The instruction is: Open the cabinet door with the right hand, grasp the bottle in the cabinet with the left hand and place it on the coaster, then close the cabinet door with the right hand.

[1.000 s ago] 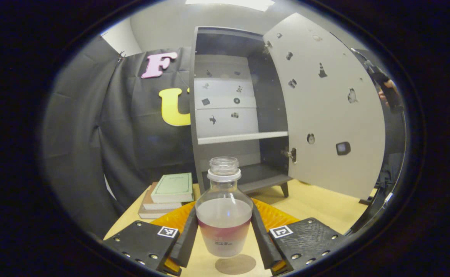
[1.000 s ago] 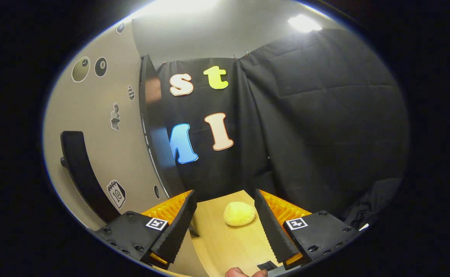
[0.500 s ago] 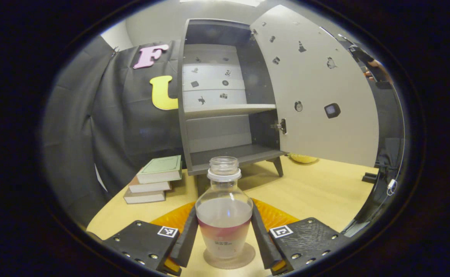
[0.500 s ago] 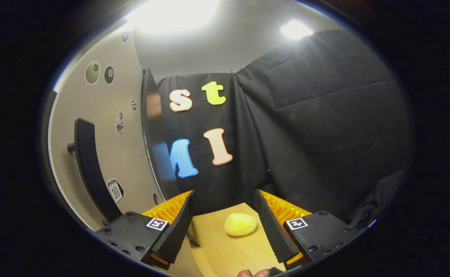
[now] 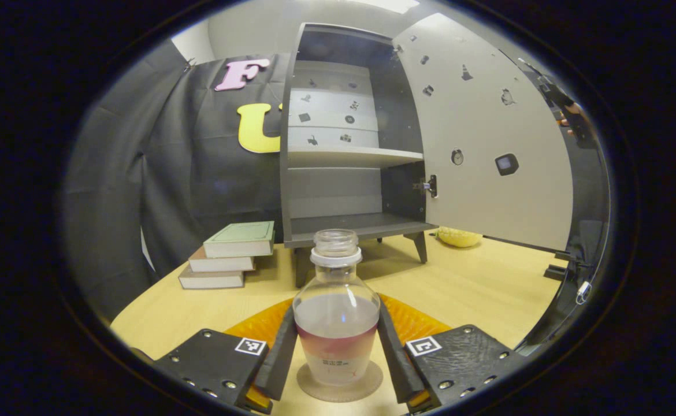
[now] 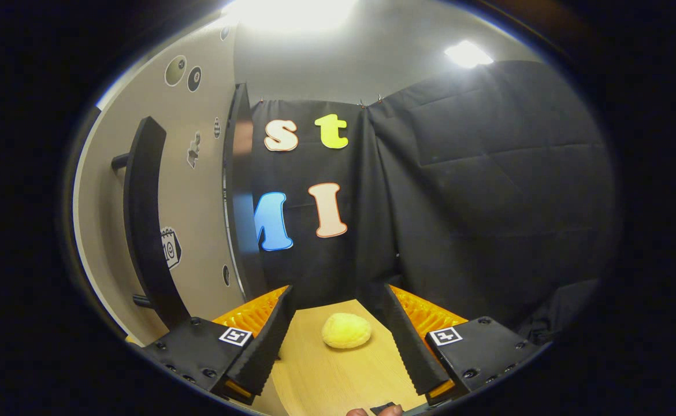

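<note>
In the left gripper view, the left tool (image 5: 335, 352) has its two black ribbed fingers (image 5: 281, 358) pressed against either side of the bottle (image 5: 336, 323), a clear plastic flask with a bulbous body, a narrow threaded neck and no cap, partly filled with a pale liquid. The bottle stands upright on the coaster (image 5: 340, 386), a thin translucent round disc lying flat on the smooth, light wood tabletop (image 5: 471, 283).

Beyond it stands the cabinet (image 5: 338, 144), dark grey and boxy on short tapered legs, with one pale shelf inside. Its cabinet door (image 5: 488, 133) (flat, matte beige, dotted with small stickers) is swung wide open. Left of the cabinet lie three stacked books (image 5: 225, 254), the top one green.

In the right gripper view, the right tool (image 6: 335, 346) is spread wide with nothing between its serrated fingers. A long curved black door handle (image 6: 144, 219) sits just to its left, and a lumpy yellow sponge-like object (image 6: 346, 331) rests on the tabletop ahead.
</note>
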Tool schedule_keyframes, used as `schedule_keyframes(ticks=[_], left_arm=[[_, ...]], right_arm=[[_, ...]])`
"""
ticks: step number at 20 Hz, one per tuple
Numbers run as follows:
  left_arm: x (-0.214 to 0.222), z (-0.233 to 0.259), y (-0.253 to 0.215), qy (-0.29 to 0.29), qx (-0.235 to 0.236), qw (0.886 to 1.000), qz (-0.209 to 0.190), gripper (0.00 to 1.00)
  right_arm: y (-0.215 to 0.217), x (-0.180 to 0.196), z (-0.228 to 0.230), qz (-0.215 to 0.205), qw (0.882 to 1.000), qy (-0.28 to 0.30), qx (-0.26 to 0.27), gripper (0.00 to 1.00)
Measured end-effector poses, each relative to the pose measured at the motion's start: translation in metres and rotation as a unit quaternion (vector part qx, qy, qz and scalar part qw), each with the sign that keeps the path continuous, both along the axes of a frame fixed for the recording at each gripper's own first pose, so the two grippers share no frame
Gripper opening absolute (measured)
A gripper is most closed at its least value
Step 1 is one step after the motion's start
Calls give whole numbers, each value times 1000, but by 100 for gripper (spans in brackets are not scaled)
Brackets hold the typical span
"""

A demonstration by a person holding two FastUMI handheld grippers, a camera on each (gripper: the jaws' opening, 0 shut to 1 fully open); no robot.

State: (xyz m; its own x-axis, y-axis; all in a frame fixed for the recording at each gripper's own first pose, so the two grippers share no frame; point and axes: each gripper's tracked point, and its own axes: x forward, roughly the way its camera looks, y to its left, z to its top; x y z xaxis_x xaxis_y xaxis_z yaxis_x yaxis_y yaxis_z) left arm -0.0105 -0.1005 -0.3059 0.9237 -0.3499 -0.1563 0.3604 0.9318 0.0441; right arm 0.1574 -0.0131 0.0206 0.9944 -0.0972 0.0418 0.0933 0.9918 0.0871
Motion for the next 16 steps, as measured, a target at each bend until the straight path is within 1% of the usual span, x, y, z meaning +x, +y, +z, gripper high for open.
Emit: schedule_keyframes(ticks=[1, 2, 3, 4, 5, 6, 7, 8, 9, 10, 11, 13, 14, 15, 16], left_arm=[[-1, 0, 0, -1, 3, 1000, -2, 72], [-2, 1, -1, -1, 6, 1000, -4, 76], [1, 1, -2, 2, 9, 1000, -4, 75], [0, -1, -1, 6, 10, 1000, -2, 75], [0, -3, -2, 14, 6, 1000, -1, 76], [-1, -3, -2, 19, -1, 1000, -3, 74], [-1, 0, -2, 20, -6, 1000, -3, 74], [-2, 4, 0, 19, -11, 1000, -3, 80], [-3, 14, 2, 16, -15, 1000, -3, 85], [-3, 21, 2, 15, -15, 1000, -3, 87], [-1, 31, 3, 13, -15, 1000, -3, 85], [-2, 52, 3, 5, -17, 1000, -4, 89], [-4, 62, 2, 1, -14, 1000, -4, 87], [-6, 74, 2, -3, -10, 1000, -4, 87], [-8, 88, 2, -11, -6, 1000, -6, 87]], right_arm=[[3, 1, -3, 2, 1000, 5, -1, 92], [6, 1, -8, 7, 1000, 11, -2, 95], [9, 1, -12, 11, 1000, 15, -7, 96], [7, 0, -17, 9, 1000, 20, -14, 96], [8, 0, -23, 8, 999, 25, -21, 92], [8, -2, -28, 8, 999, 31, -25, 95], [12, -4, -32, 12, 999, 35, -25, 96], [12, -6, -34, 12, 999, 37, -27, 96], [8, -9, -36, 8, 999, 39, -30, 92], [6, -12, -38, 5, 999, 41, -30, 95], [6, -15, -40, 4, 999, 44, -26, 95], [-1, -18, -44, -4, 999, 47, -9, 96], [-5, -20, -46, -9, 999, 48, -3, 96], [-9, -20, -48, -13, 999, 47, -2, 93], [-13, -21, -50, -16, 999, 45, -3, 93]])
